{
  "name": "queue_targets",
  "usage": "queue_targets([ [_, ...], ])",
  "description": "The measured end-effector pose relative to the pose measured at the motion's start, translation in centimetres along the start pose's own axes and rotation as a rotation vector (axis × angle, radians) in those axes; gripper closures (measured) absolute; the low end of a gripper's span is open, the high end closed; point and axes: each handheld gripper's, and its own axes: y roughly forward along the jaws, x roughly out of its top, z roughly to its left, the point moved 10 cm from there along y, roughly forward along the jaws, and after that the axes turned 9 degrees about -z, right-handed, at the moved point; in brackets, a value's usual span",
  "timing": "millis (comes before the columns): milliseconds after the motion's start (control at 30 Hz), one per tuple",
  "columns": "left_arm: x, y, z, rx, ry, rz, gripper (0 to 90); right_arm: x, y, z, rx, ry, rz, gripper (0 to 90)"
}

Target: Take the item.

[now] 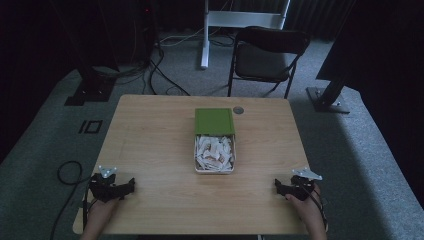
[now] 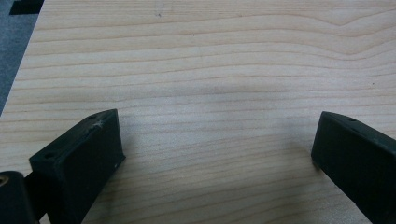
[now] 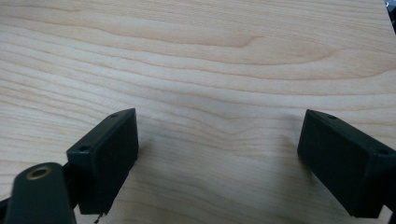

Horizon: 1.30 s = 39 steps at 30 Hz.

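Bench [image 1: 150,150] of pale wood carries a white tray [image 1: 214,170] at its middle, heaped with pale scraps [image 1: 214,152] too small to identify. A green lid [image 1: 214,121] lies flat at the tray's far end, touching or overlapping it, and a small grey disc [image 1: 238,110] sits just beside the lid's far right corner. Left tool [image 1: 131,184] rests near the bench's near left corner, held in the left hand [image 1: 100,212], with its grey plate [image 1: 107,171] on top and a black cable [image 1: 67,175] looping off over the carpet [image 1: 40,150]. Right tool [image 1: 276,187] rests near the near right corner in the right hand [image 1: 307,212], also topped by a grey plate [image 1: 306,174]. Both tools point inward, toward each other, and the tray lies between them but farther up the bench, well apart from either. In the left gripper view the left tool [image 2: 217,140] has its jaws spread wide over bare wood grain, nothing between them. In the right gripper view the right tool [image 3: 217,135] stands the same way, jaws wide apart above bare bench. Beyond the bench a dark folding chair [image 1: 267,55] stands on the carpet, with a white stand [image 1: 205,30] and cables behind it.
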Motion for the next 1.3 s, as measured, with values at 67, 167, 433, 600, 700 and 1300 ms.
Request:
queue_targets([
  [67, 0.0, 0.0, 0.0, 0.000, 0.000, 0.000, 2.7, 0.0, 0.0, 0.0, 0.000, 0.000, 0.000, 12.3],
  [167, 0.0, 0.0, 0.0, 0.000, 0.000, 0.000, 2.8, 0.0, 0.0, 0.0, 0.000, 0.000, 0.001, 12.3],
  [433, 0.0, 0.0, 0.0, 0.000, 0.000, 0.000, 2.7, -0.1, -0.1, 0.3, 0.027, -0.020, 0.001, 12.4],
  [600, 0.0, 0.0, 0.0, 0.000, 0.000, 0.000, 2.7, 0.0, -0.1, 0.2, 0.025, -0.009, -0.004, 13.3],
  [700, 0.0, 0.0, 0.0, 0.000, 0.000, 0.000, 2.8, 0.1, -0.1, 0.1, 0.027, 0.011, -0.008, 13.5],
  [1300, 0.0, 0.0, 0.0, 0.000, 0.000, 0.000, 2.7, 4.6, -1.0, 2.7, 0.121, -0.033, -0.076, 14.3],
])
